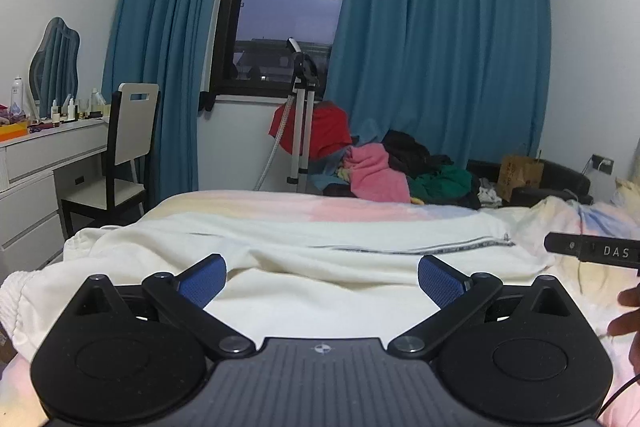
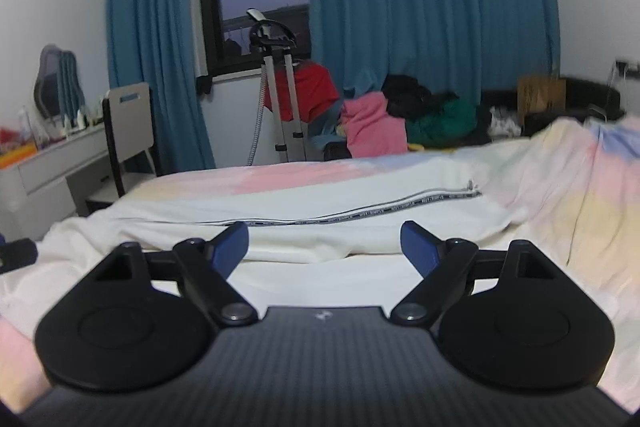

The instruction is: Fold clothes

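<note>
Lying flat across bed (image 1: 280, 205), cream garment (image 1: 320, 259), striped trim edge.

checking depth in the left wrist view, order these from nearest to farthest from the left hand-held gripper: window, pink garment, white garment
1. white garment, on the bed just beyond the left hand-held gripper
2. pink garment, in the pile past the bed, right of centre
3. window, back wall, between the curtains

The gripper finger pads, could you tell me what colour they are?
Blue, textured pads on black arms, clearest in the left wrist view.
</note>
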